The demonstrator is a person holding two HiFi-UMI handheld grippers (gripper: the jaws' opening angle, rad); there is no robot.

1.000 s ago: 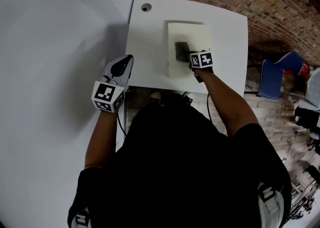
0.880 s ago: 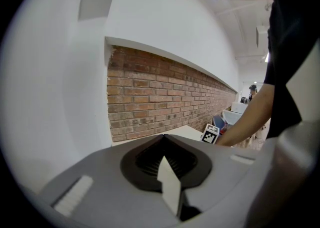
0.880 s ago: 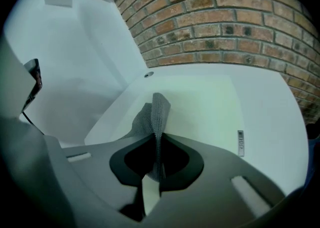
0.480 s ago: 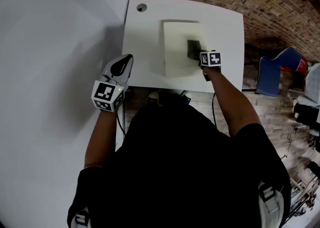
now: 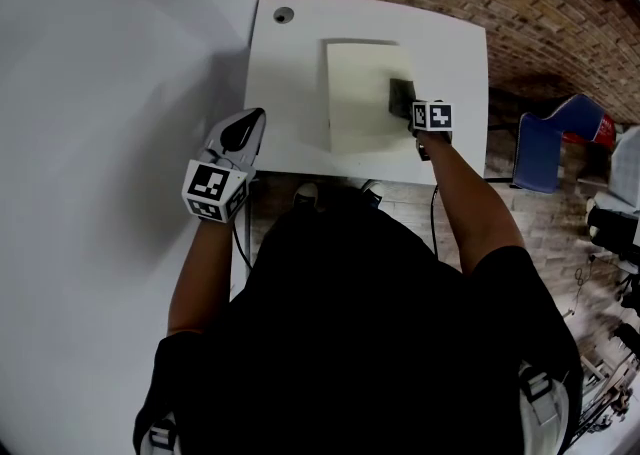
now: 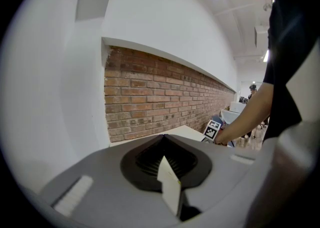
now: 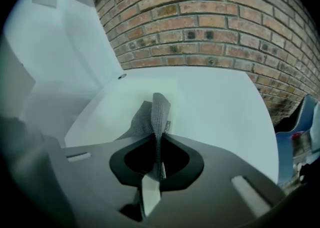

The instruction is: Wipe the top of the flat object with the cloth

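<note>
Wiping stroke in progress: the right gripper (image 5: 410, 109), jaws pinched on the grey cloth (image 5: 402, 93), travels rightward across the pale flat object (image 5: 356, 93). A second ago the cloth lies left of the object's middle. Half a second ago it is right of centre. Now it sits at the right edge, and the person's right forearm (image 5: 462, 198) angles outward with it.

Cloth (image 5: 400, 93) part-hidden under right gripper (image 5: 412, 111); table (image 5: 290, 93) near edge hidden behind person's torso (image 5: 380, 323).
</note>
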